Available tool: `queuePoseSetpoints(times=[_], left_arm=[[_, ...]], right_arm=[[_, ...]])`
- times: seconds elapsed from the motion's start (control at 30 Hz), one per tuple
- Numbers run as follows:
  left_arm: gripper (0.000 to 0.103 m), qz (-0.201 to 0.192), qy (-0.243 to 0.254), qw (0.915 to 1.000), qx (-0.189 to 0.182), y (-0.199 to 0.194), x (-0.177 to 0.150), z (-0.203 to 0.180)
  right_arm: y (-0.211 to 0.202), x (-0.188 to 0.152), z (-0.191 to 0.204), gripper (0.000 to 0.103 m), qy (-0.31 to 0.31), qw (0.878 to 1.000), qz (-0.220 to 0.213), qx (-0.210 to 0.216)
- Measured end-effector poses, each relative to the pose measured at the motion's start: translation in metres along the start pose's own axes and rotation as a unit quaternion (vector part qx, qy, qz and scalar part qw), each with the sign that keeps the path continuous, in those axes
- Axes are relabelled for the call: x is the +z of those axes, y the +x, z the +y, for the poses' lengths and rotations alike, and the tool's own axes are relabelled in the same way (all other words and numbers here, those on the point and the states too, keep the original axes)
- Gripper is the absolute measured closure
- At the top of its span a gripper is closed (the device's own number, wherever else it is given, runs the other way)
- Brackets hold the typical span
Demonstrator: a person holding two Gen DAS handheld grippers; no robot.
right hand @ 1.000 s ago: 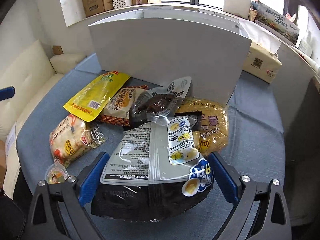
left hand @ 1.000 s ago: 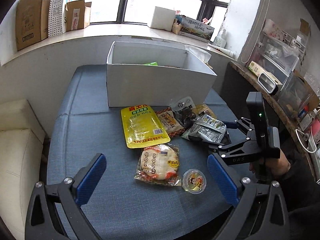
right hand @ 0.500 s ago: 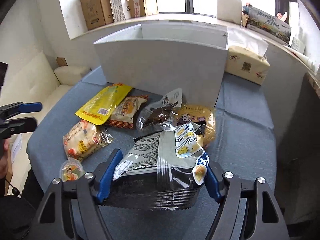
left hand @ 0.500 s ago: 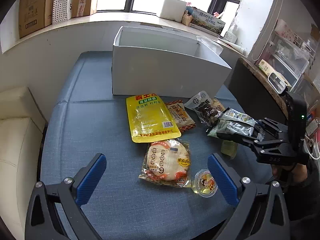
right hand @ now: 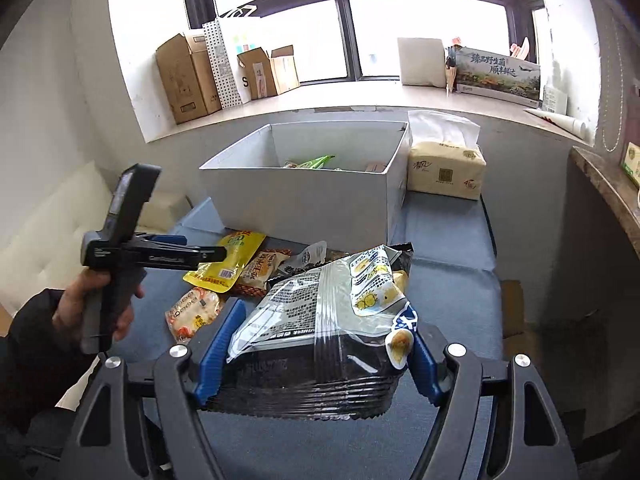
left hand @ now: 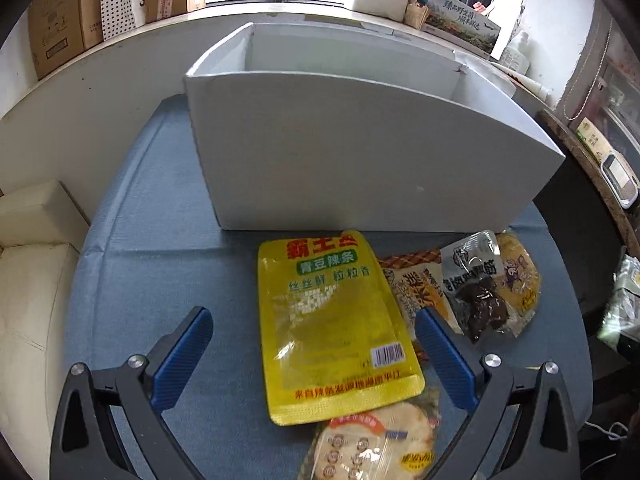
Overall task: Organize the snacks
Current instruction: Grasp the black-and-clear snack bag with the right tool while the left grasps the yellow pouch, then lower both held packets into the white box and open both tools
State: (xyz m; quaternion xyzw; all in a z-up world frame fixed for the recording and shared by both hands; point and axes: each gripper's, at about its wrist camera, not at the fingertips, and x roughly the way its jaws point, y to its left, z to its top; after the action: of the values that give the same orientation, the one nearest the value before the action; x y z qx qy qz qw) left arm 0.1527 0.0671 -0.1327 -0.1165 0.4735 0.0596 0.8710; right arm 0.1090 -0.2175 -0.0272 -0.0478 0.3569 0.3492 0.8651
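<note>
The right gripper, clamped on a black-and-silver crinkly snack bag, must carry it over the white cardboard box, while the wide-open, empty left gripper hovers over the yellow flat pouch in front of that box.

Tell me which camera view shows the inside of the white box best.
The right wrist view: it looks down over the white box rim, showing a green packet inside. The left wrist view sits lower, showing mainly the box's front wall and a strip of bare inner wall.
</note>
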Motion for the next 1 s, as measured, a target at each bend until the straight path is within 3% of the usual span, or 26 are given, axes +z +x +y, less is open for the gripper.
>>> queuePoseSetpoints(times=[0.33, 0.4, 0.43, 0.53, 0.6, 0.73, 1.0], left_arm=[[0.001, 0.013, -0.010, 0.9993, 0.035, 0.040, 0.021, -0.013], [0.009, 0.012, -0.015, 0.9995, 0.025, 0.041, 0.021, -0.011], [0.021, 0.010, -0.019, 0.9996, 0.017, 0.040, 0.020, -0.008], [0.033, 0.016, -0.002, 0.9993, 0.033, 0.041, 0.017, -0.006], [0.034, 0.017, -0.004, 0.9994, 0.031, 0.038, 0.013, -0.003], [0.037, -0.008, 0.003, 0.9999, 0.011, 0.013, 0.006, 0.004], [0.037, -0.093, 0.012, 0.9952, -0.030, -0.078, -0.009, 0.008]], right_arm=[[0.001, -0.011, -0.006, 0.024, 0.032, 0.999, 0.003, 0.010], [0.002, -0.013, -0.004, 0.024, 0.033, 0.999, 0.004, 0.011], [0.002, -0.015, -0.005, 0.024, 0.036, 0.999, 0.003, 0.012], [0.005, -0.018, -0.006, 0.024, 0.045, 0.999, 0.003, 0.016], [0.007, -0.019, -0.006, 0.024, 0.048, 0.999, 0.005, 0.019], [0.008, -0.017, -0.003, 0.024, 0.043, 0.999, 0.005, 0.019], [0.007, -0.007, 0.001, 0.024, 0.047, 0.999, -0.020, 0.018]])
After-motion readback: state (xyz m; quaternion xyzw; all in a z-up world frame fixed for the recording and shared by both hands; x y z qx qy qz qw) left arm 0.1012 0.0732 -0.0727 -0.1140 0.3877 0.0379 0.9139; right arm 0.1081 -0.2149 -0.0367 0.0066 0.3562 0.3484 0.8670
